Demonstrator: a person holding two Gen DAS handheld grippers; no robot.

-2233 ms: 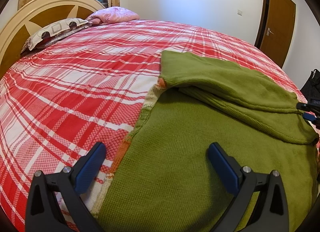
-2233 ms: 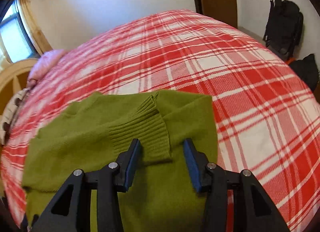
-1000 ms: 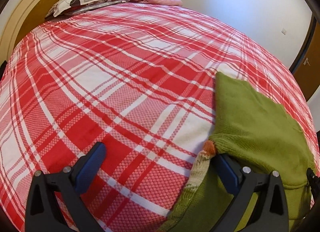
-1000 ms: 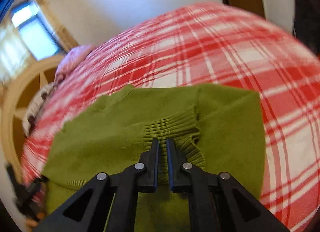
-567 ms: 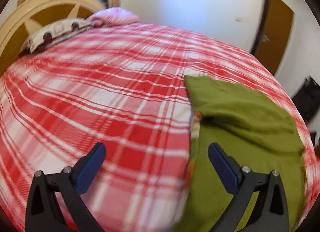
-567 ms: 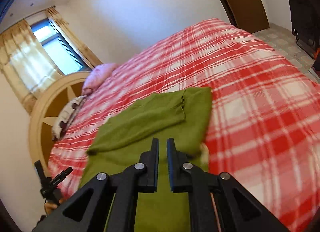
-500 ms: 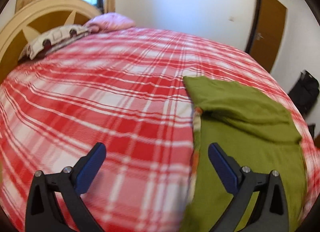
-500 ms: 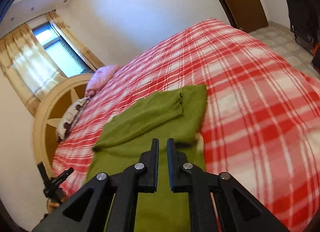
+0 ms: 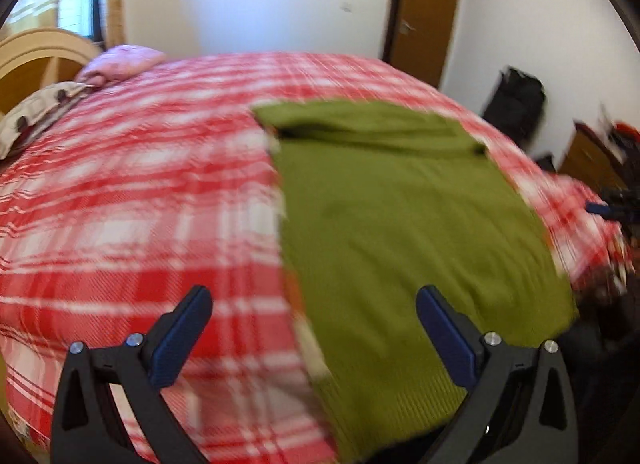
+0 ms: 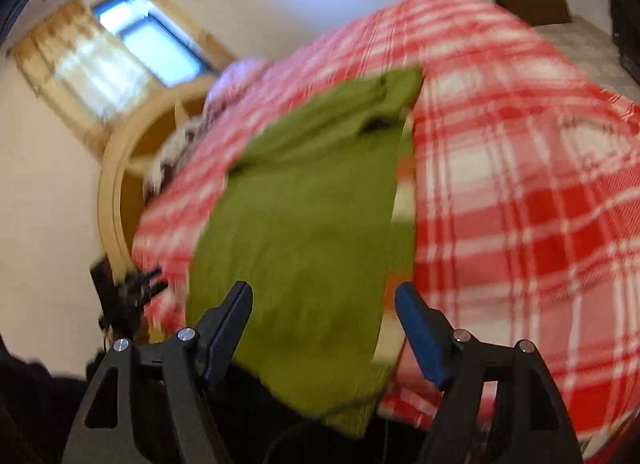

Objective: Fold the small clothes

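Observation:
A green knit sweater lies flat on the red plaid bed, its sleeves folded across the top and its hem at the bed's near edge. A pale and orange strip shows along one side edge. My left gripper is open and empty above the hem's left corner. In the right wrist view the sweater runs away from me. My right gripper is open and empty above the hem's right corner. The right gripper also shows far right in the left wrist view. Both views are motion-blurred.
Pillows and a wooden headboard are at the far left. A brown door and a black bag stand beyond the bed. The left gripper shows at the left of the right wrist view.
Both grippers pulled back from the folded sleeves to the sweater's hem end. The right gripper was shut and has opened. The left stayed open.

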